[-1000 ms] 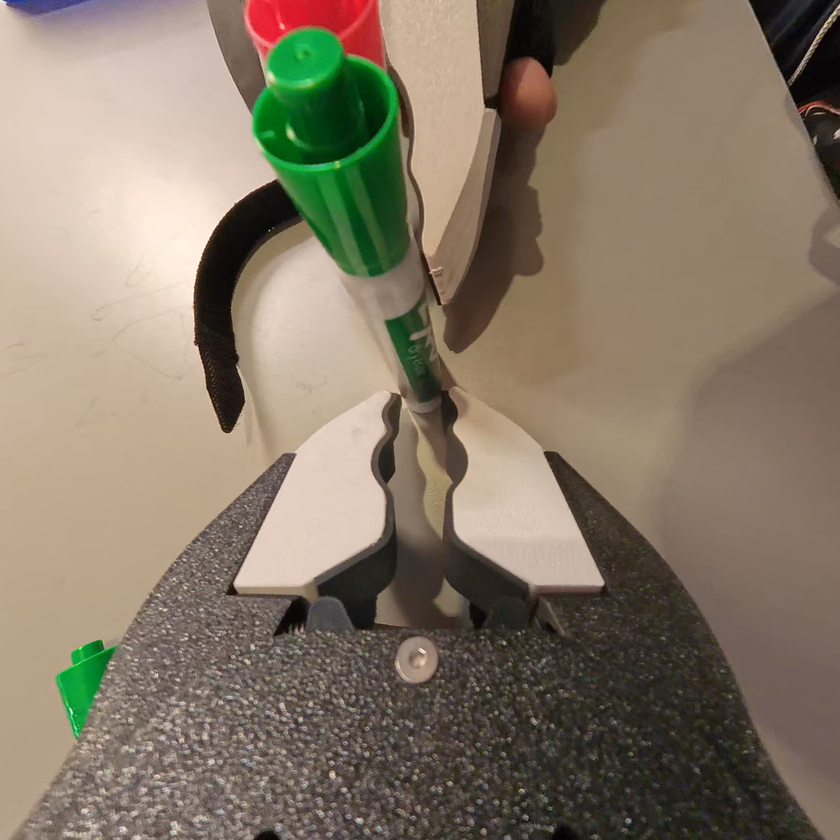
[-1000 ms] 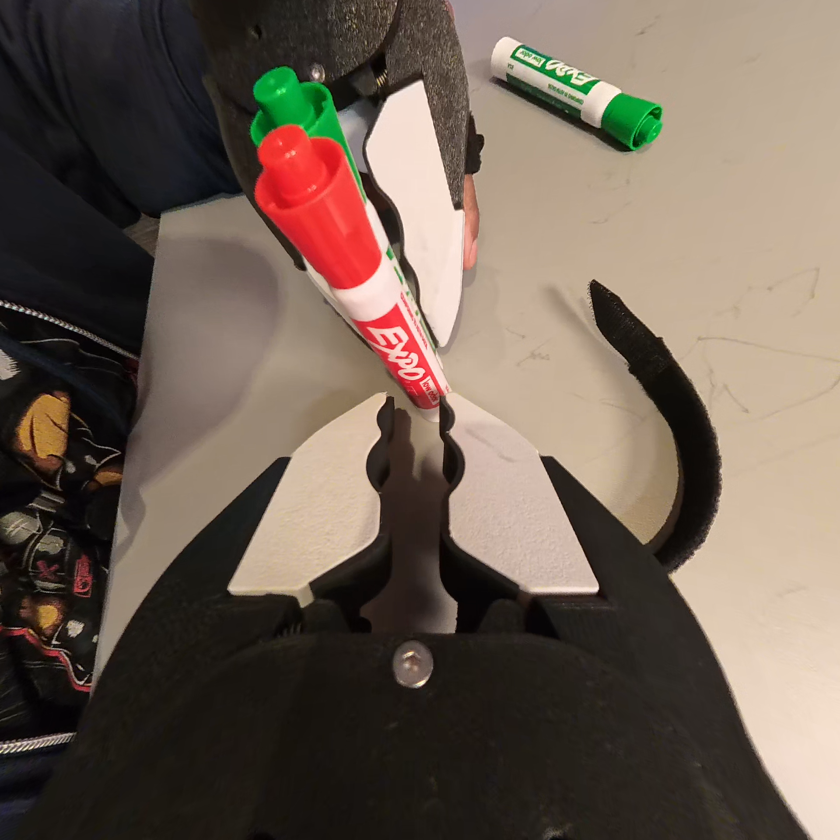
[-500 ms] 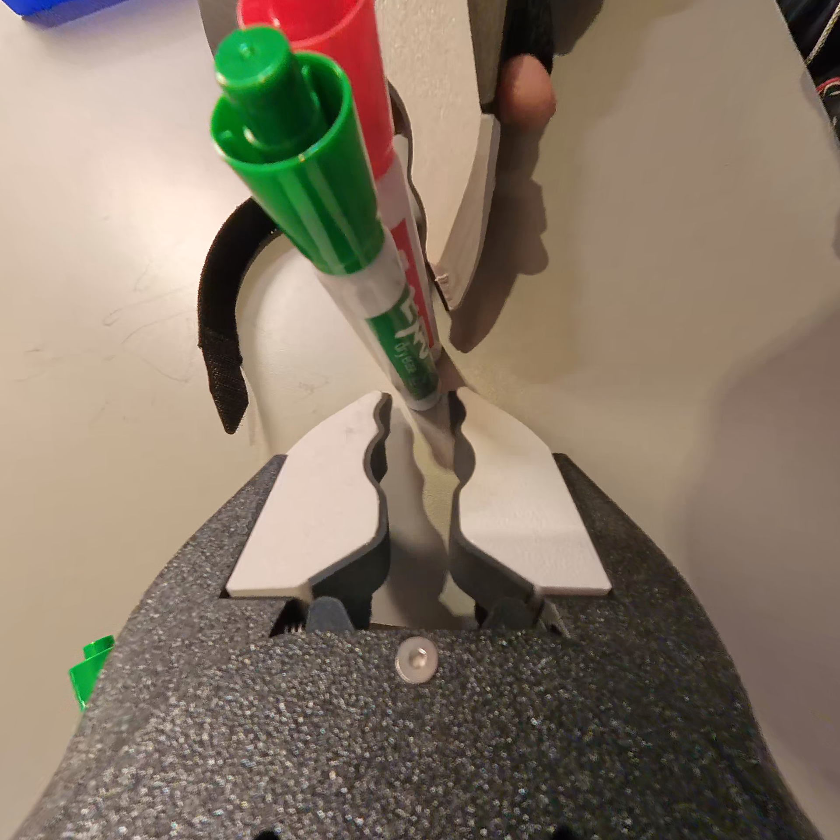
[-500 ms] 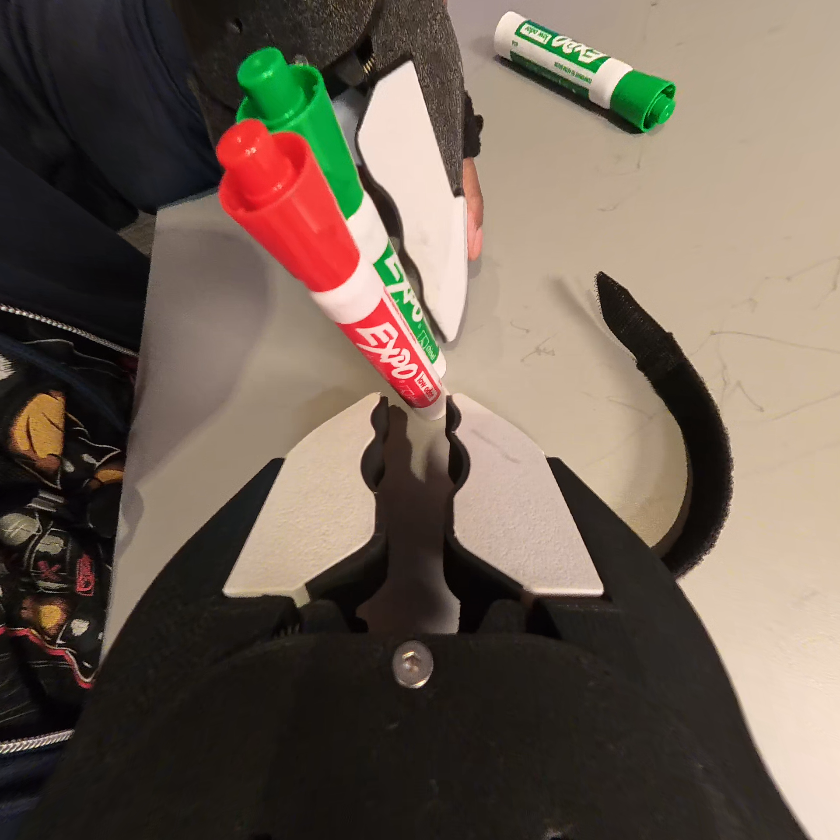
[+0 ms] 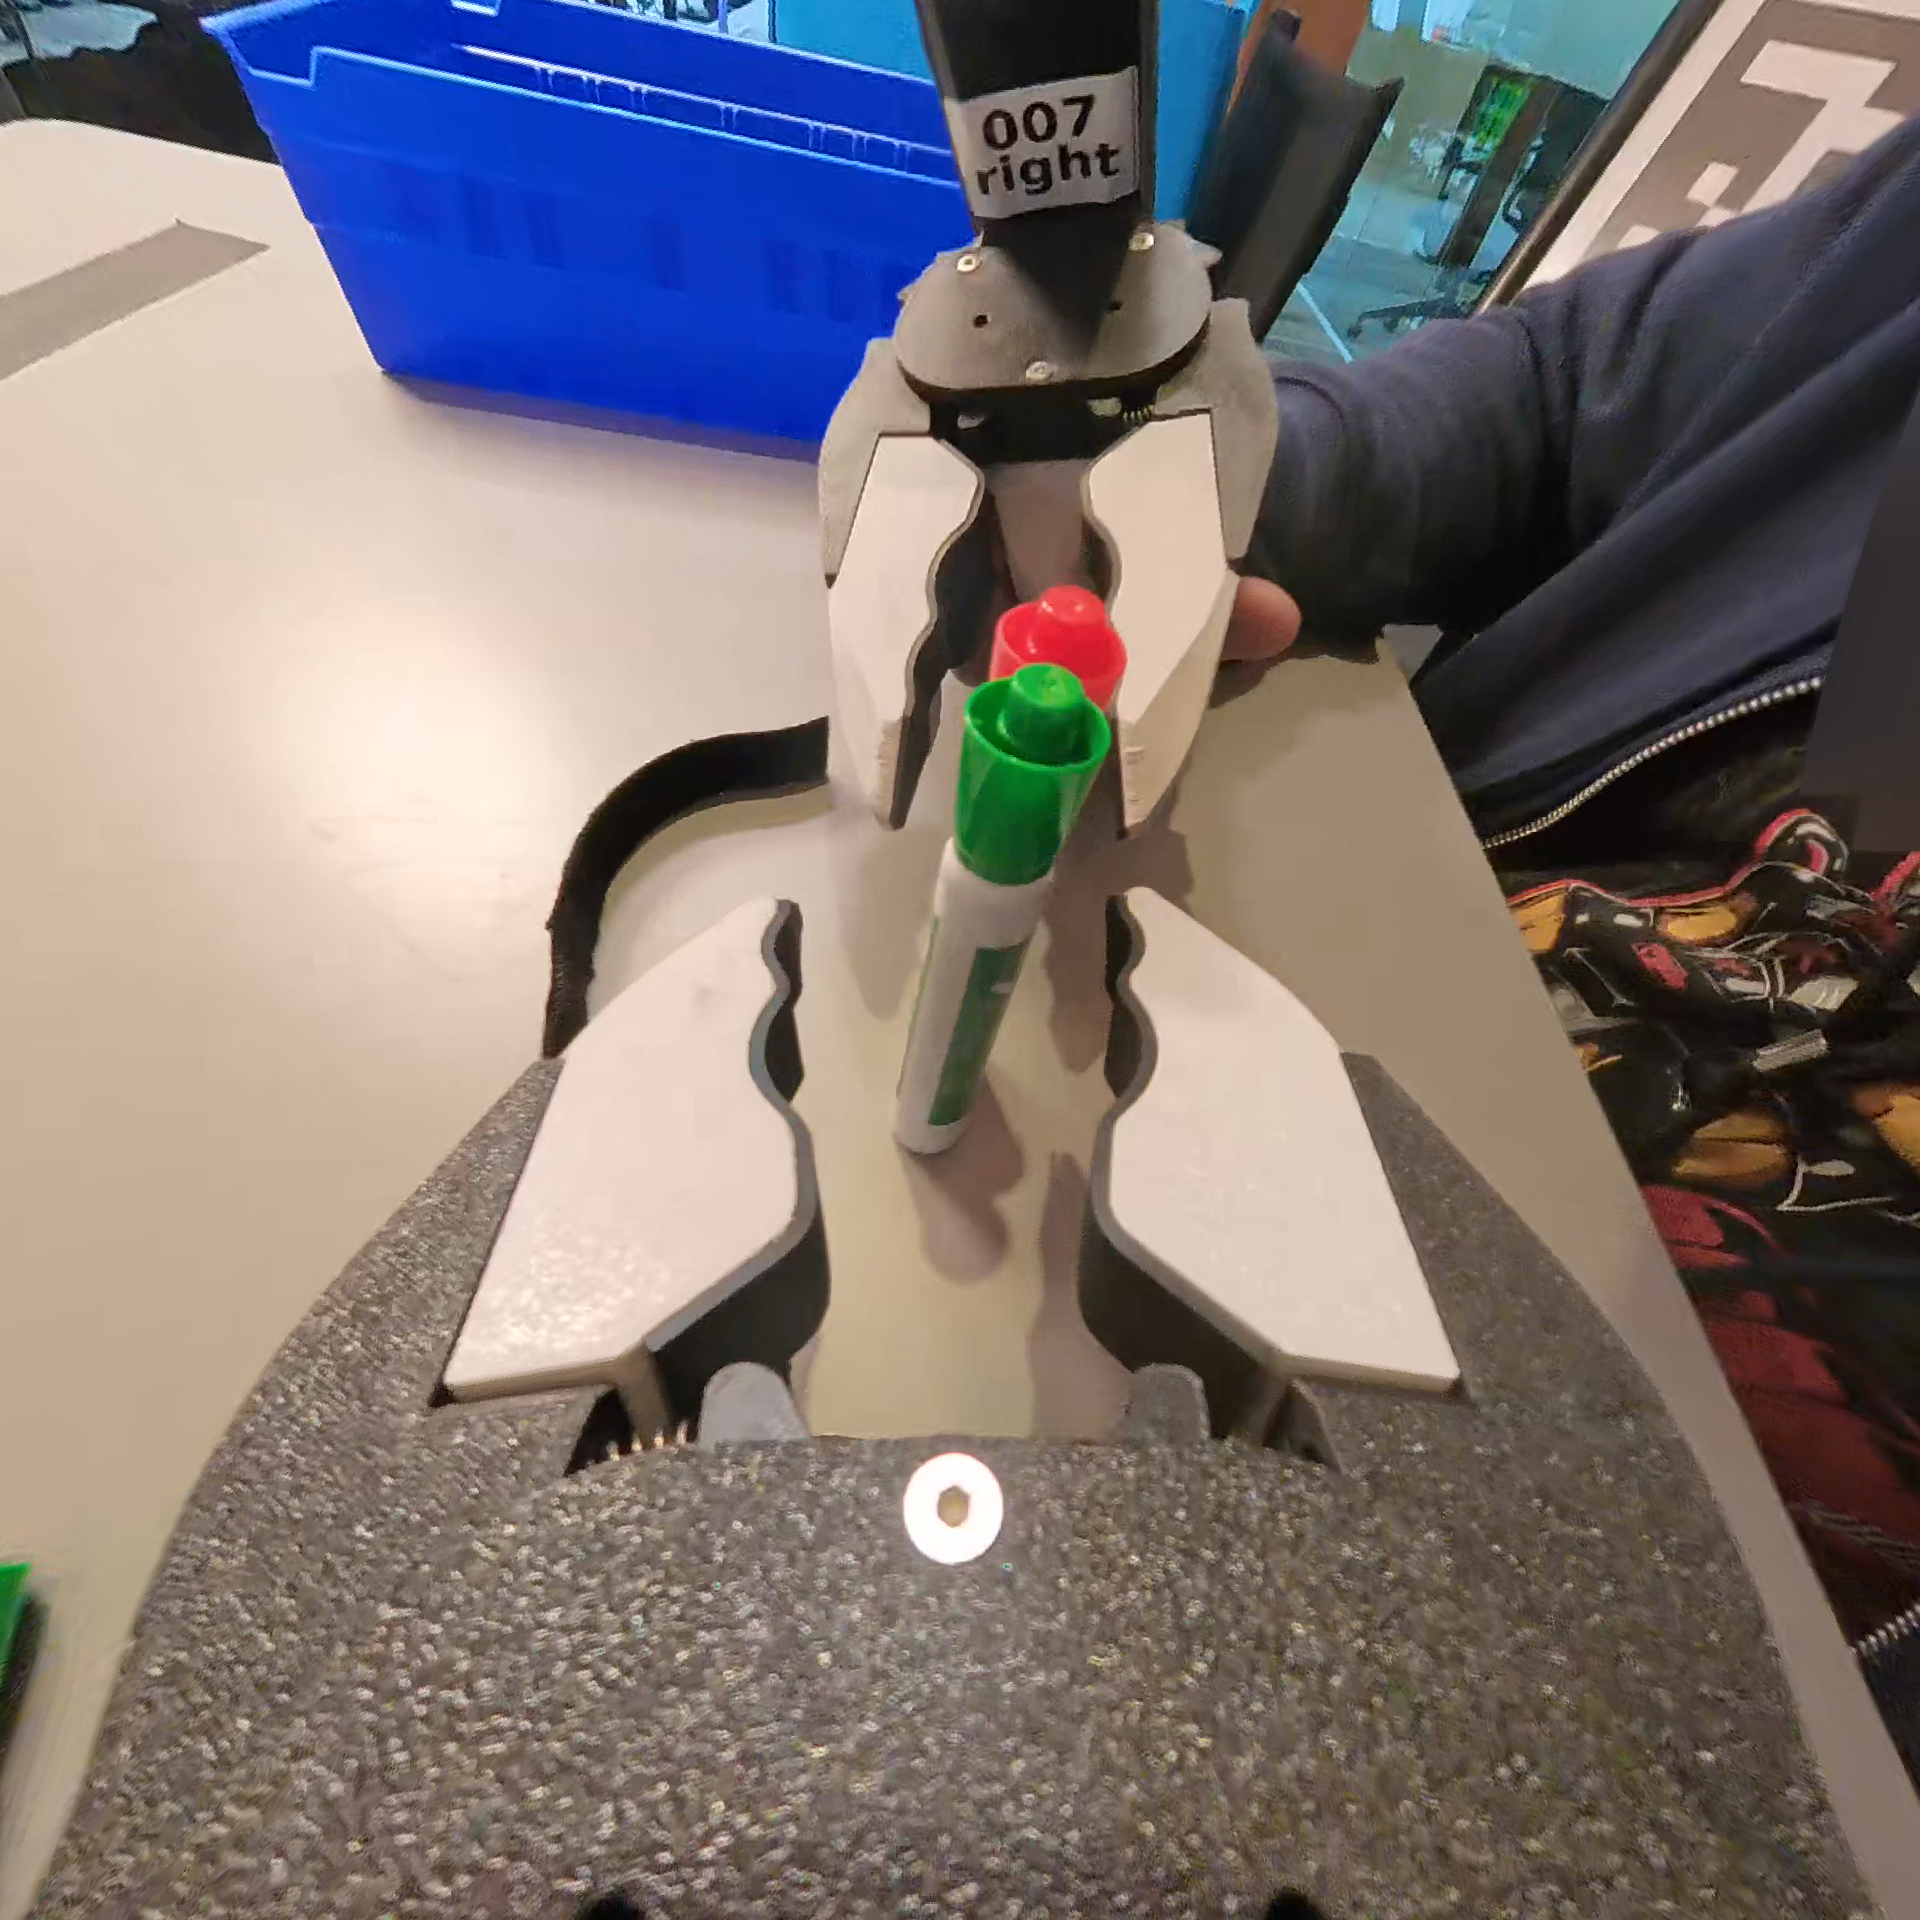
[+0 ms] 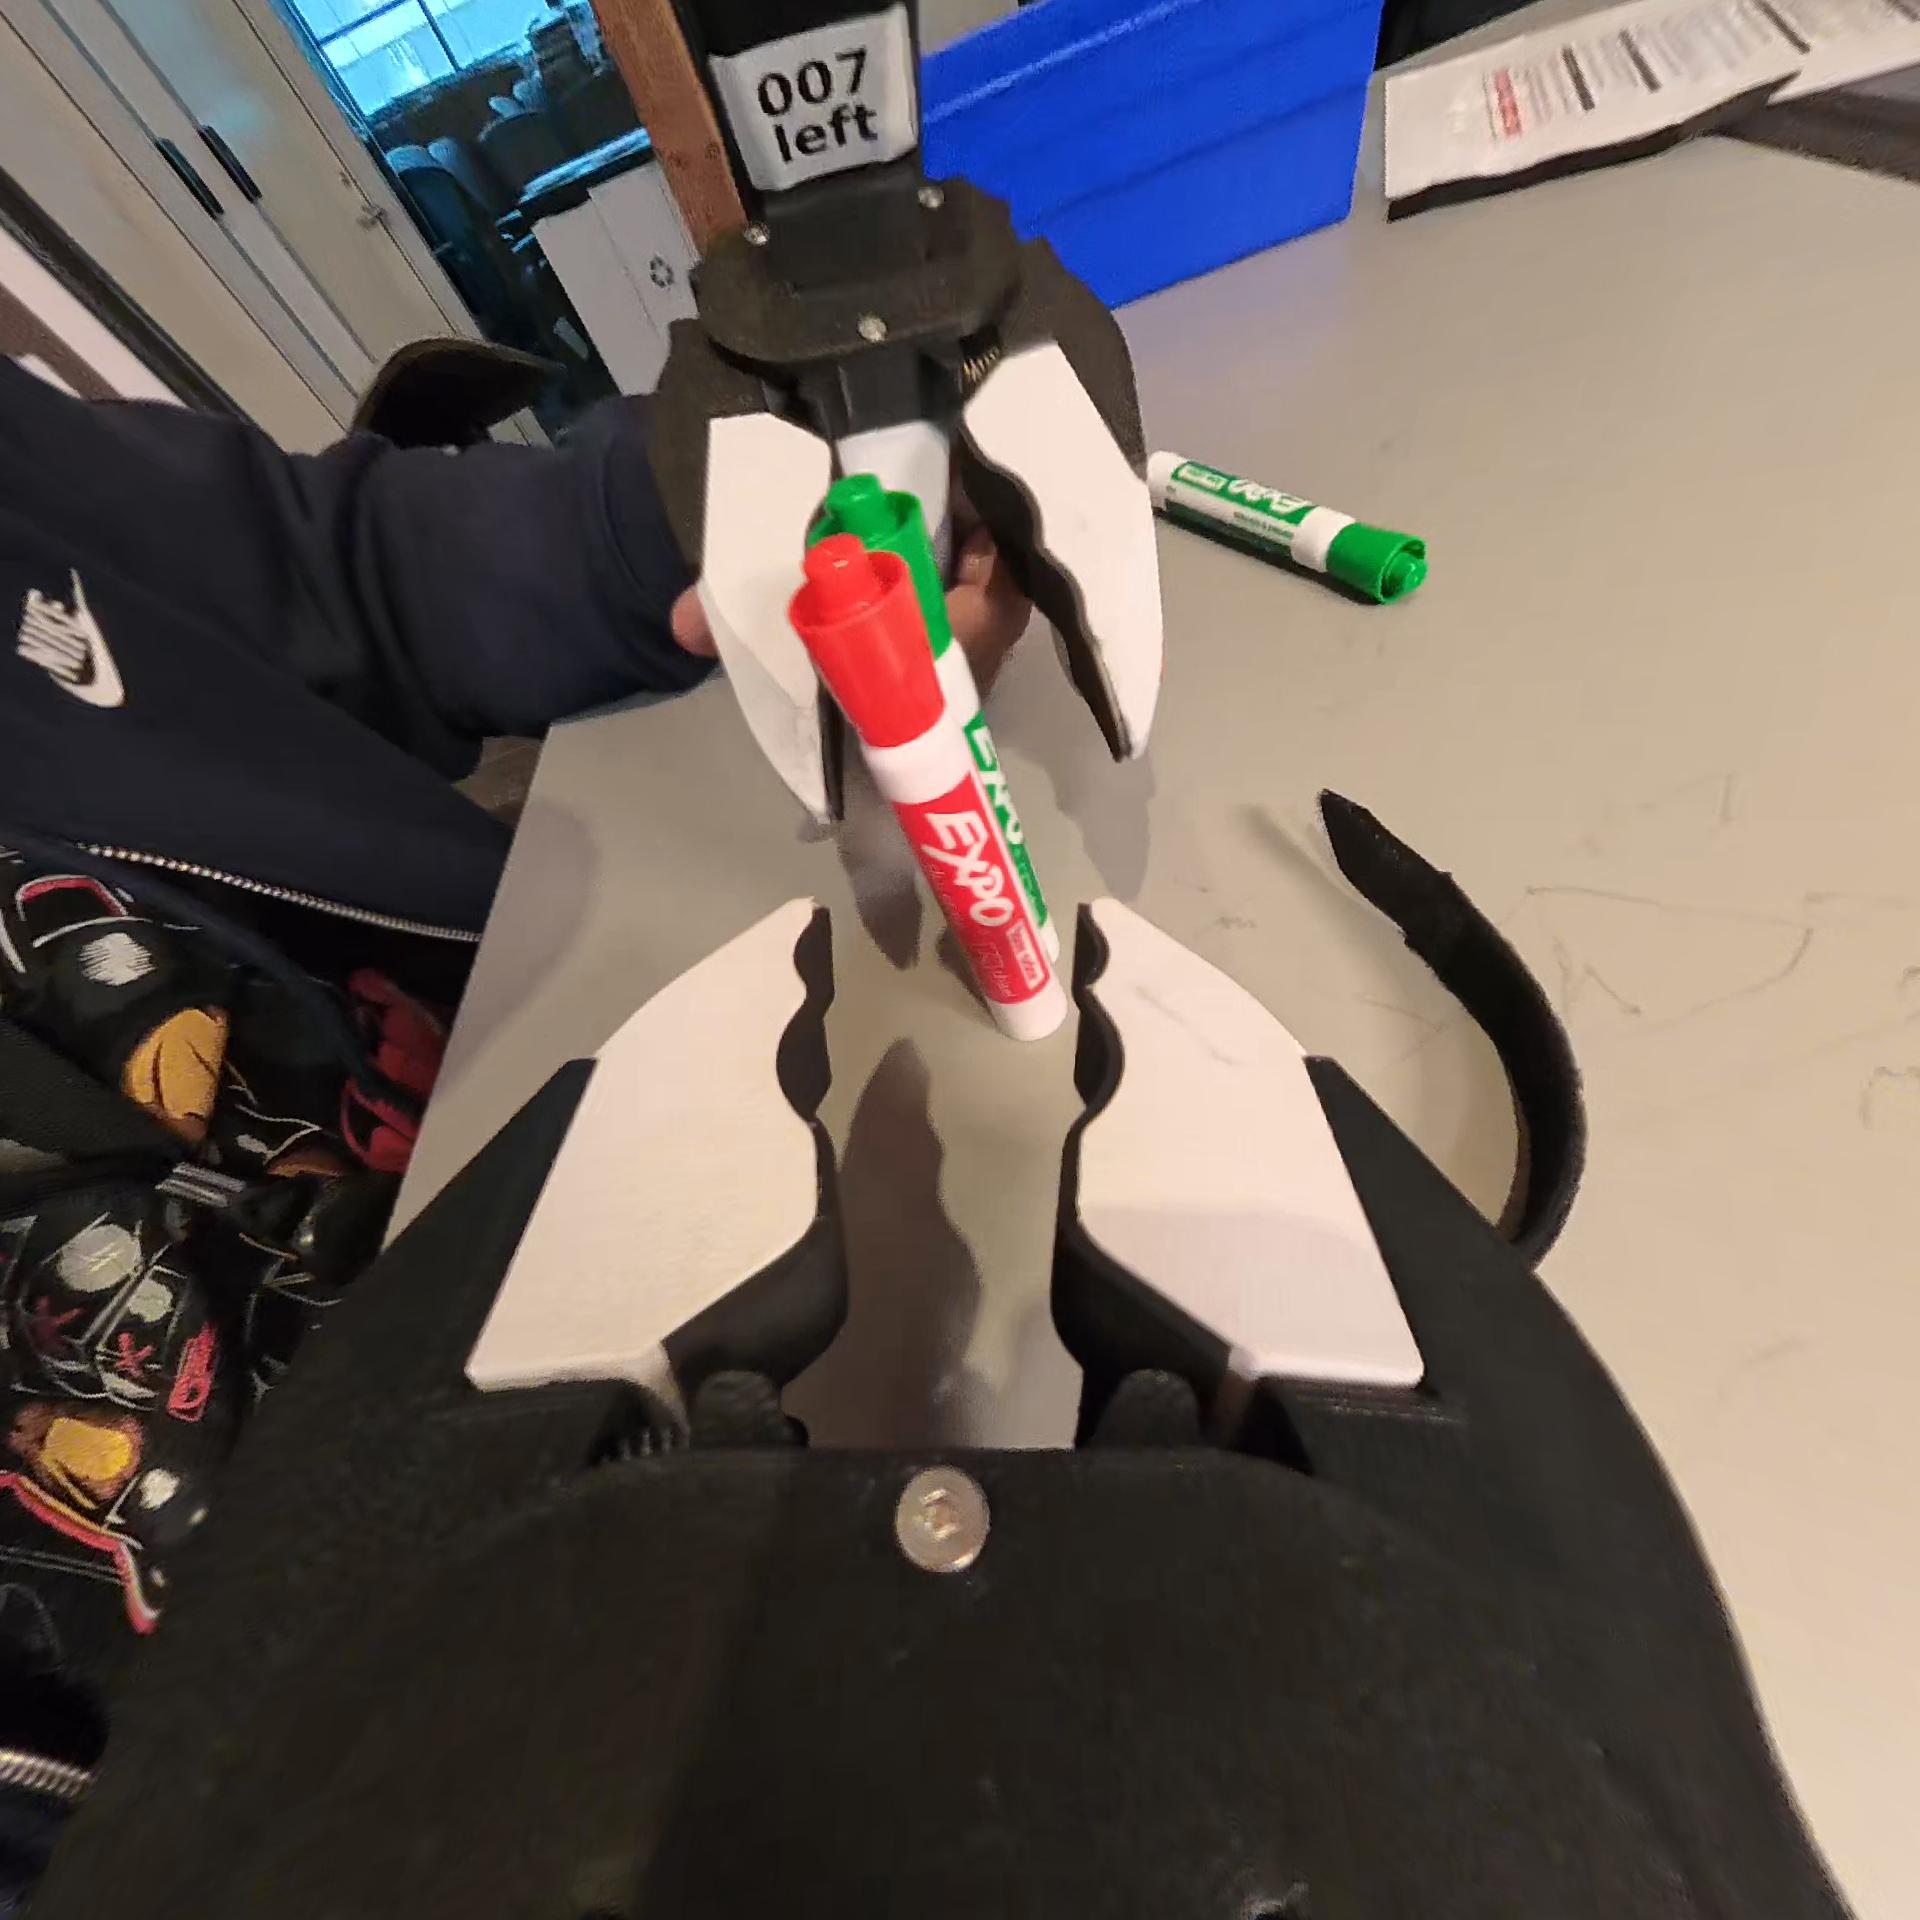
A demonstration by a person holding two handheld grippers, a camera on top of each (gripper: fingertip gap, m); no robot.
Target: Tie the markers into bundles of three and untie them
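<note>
A green marker [image 5: 987, 935] and a red marker [image 5: 1055, 644] stand on end on the table, caps up, leaning together. In the right wrist view the red marker [image 6: 935, 790] is in front and the green one [image 6: 1003, 800] behind. My left gripper [image 5: 951, 914] is open with the green marker's base between its fingers, not touching. My right gripper [image 6: 951, 914] is open around the red marker's base. Each gripper faces the other: right gripper [image 5: 1013, 821], left gripper [image 6: 971, 779]. A black velcro strap [image 6: 1486, 997] curls on the table beside them. A third green marker [image 6: 1288, 525] lies flat farther off.
A blue bin [image 5: 623, 260] stands at the back of the table and also shows in the right wrist view [image 6: 1143, 156]. Papers [image 6: 1610, 83] lie at the far corner. The person's dark sleeve [image 5: 1558, 416] and the table edge [image 5: 1475, 831] are close by.
Both grippers have opened and let go of the marker ends they pinched. Both have drawn back and tilted up, and the two markers now stand more upright.
</note>
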